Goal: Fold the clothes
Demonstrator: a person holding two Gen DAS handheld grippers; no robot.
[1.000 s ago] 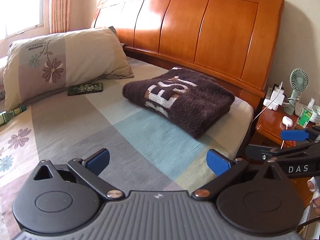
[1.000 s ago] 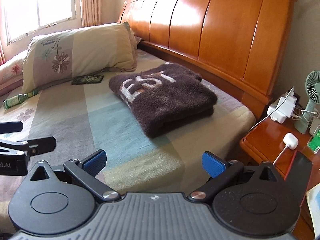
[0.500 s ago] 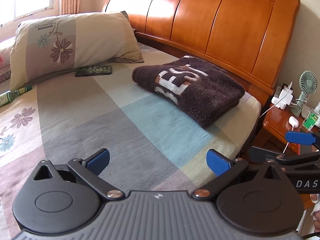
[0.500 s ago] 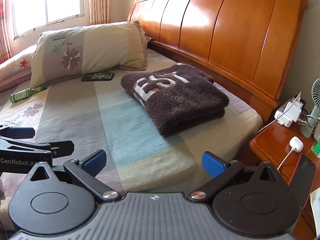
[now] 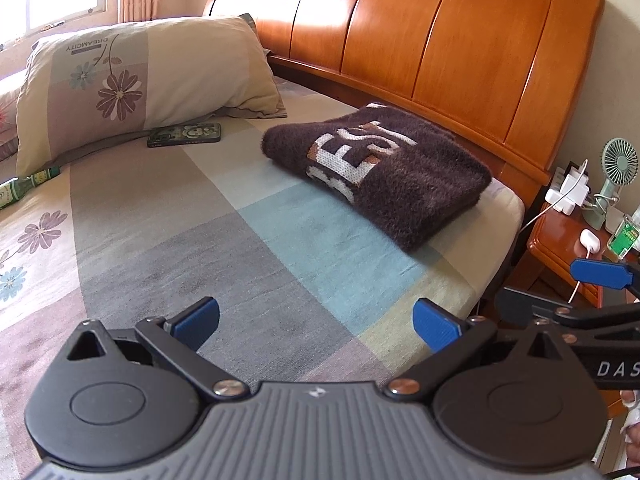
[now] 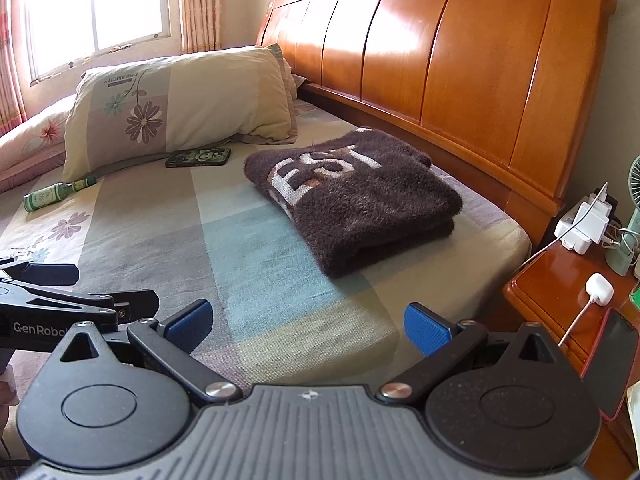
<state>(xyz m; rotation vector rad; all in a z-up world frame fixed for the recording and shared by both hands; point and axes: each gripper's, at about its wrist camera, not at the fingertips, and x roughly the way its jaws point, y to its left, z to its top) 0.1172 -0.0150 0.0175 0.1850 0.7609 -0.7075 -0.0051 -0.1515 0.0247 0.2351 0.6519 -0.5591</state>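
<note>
Brown sweater lies folded in a neat stack on the bed near the headboard; folding looks done, w/ nothing left visible. Left gripper & right gripper both spread wide, empty, well apart from it.

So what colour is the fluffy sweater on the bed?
The sweater is dark brown with white letters; the right wrist view shows it best.
</note>
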